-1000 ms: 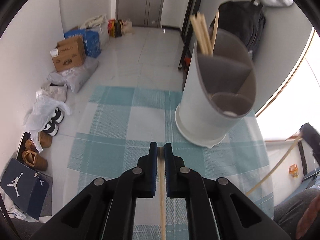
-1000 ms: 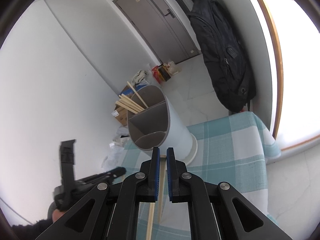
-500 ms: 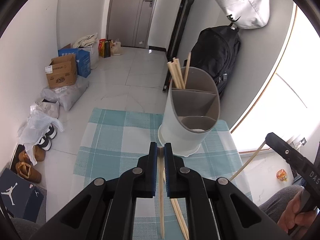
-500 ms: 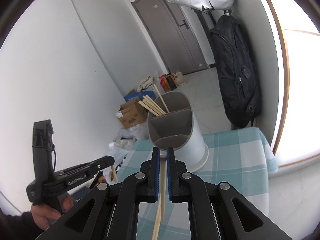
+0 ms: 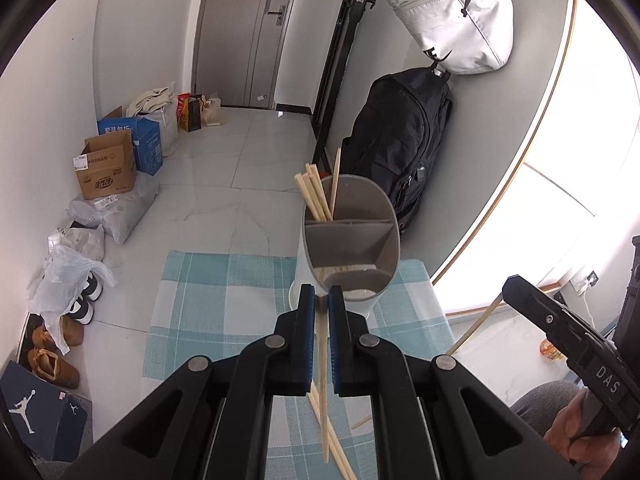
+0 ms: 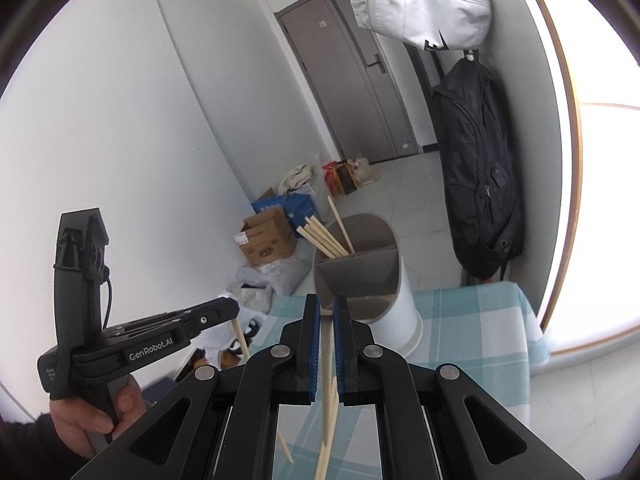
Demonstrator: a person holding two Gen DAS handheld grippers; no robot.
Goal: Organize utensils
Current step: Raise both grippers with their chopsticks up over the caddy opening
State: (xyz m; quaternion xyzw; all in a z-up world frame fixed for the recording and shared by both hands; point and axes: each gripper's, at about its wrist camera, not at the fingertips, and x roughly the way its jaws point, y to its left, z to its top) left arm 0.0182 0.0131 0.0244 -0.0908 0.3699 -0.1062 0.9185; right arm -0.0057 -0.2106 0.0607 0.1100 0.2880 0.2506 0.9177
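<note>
Over the checked table (image 5: 208, 304), each gripper, left (image 5: 321, 300) and right (image 6: 326, 308), pinches a chopstick (image 5: 322, 360); I'd tip mine upright above the holder (image 5: 352, 240) before lowering.

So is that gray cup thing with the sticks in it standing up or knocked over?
Standing up. The holder sits flat on the checked cloth, open end up, with chopsticks poking out of its back compartment.

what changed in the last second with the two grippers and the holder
Both grippers pulled back and up from the grey utensil holder, which now looks smaller and farther in both wrist views. The left gripper stays shut on its chopstick, the right gripper on its own chopstick. The holder stands where it was on the checked cloth, the same chopsticks in its back compartment.
</note>
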